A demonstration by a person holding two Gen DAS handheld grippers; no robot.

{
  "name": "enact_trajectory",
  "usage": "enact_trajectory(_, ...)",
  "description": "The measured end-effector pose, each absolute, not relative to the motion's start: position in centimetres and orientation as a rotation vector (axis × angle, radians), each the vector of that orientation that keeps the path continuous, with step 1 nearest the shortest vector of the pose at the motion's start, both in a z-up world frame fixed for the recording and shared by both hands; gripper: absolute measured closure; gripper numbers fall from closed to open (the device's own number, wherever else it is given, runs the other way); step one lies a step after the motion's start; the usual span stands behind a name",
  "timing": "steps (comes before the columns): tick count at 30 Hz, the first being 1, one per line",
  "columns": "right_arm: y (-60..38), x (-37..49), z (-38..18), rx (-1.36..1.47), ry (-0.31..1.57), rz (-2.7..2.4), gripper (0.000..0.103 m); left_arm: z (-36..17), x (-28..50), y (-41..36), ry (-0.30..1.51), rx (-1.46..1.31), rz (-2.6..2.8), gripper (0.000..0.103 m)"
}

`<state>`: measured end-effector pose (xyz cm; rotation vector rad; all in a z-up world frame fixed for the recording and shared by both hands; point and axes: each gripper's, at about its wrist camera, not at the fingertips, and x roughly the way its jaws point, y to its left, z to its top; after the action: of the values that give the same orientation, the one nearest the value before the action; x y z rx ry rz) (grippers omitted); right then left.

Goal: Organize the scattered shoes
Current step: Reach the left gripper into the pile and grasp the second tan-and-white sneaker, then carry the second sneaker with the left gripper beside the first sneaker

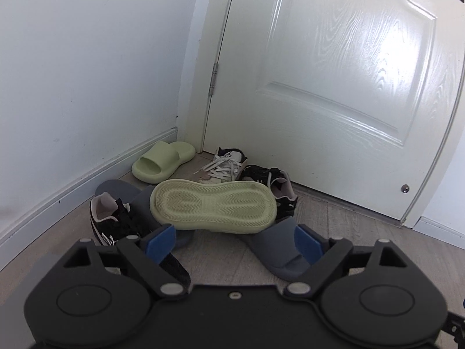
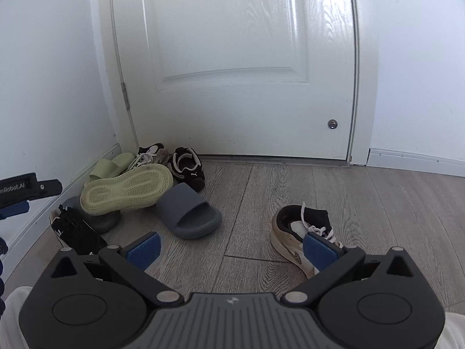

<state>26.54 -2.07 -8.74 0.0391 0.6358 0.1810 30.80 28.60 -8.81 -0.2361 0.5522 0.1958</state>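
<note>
Shoes lie in a heap in the corner by the door. A pale green slide [image 1: 213,206] [image 2: 128,189] lies sole up on top of two grey slides [image 1: 279,250] [image 2: 186,210]. Its mate [image 1: 162,157] sits upright by the baseboard. A black Puma sneaker [image 1: 116,224] [image 2: 77,229] lies at the left, another [image 2: 187,168] by the door next to a white sneaker [image 1: 225,164]. A second white sneaker [image 2: 302,232] lies apart on the right. My left gripper [image 1: 232,241] is open just before the heap. My right gripper [image 2: 232,250] is open, its right pad beside that white sneaker.
A white door [image 2: 238,64] closes the back, with a door stop [image 2: 332,124] low on it. White walls and baseboard [image 1: 72,183] run along the left. The floor is grey wood plank [image 2: 377,203]. The left gripper's body [image 2: 26,189] shows at the left edge of the right wrist view.
</note>
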Motion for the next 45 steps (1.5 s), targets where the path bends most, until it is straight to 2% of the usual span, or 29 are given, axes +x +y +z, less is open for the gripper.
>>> enact_trajectory(6,0.8,33.6,-10.5,0.041,0.687,0.191,0.0,-11.0,39.1,30.5,0.578,-0.196,0.182,0.014)
enact_trajectory(15,2.8,42.7,-13.9,0.133,0.762,0.186,0.0,-16.4,57.7,32.7,0.705,-0.035,0.093,0.014)
enact_trajectory(22,4.1,47.4,-17.0,0.134,0.802,0.162,0.0,-20.4,65.9,34.2,0.796,-0.015,0.094,0.014)
enact_trajectory(25,4.8,49.0,-18.0,0.132,0.806,0.158,0.0,-22.4,69.2,34.3,0.887,0.013,0.041,0.016)
enact_trajectory(27,5.0,49.8,-18.4,0.149,0.816,0.162,0.0,-22.8,70.7,34.3,0.906,0.079,0.072,0.019)
enact_trajectory(33,5.5,50.8,-19.4,0.128,0.818,0.165,0.0,-24.6,74.4,36.5,1.061,-0.005,0.01,0.013)
enact_trajectory(36,5.3,50.9,-19.8,0.117,0.818,0.165,0.0,-26.3,76.2,35.8,1.176,0.089,0.0,0.011)
enact_trajectory(39,5.0,50.9,-20.3,0.129,0.827,0.158,0.0,-27.8,77.8,35.8,1.247,0.09,0.037,0.017)
enact_trajectory(45,4.4,50.1,-20.6,0.123,0.814,0.14,0.0,-26.2,74.9,37.8,1.119,-0.098,0.214,0.025)
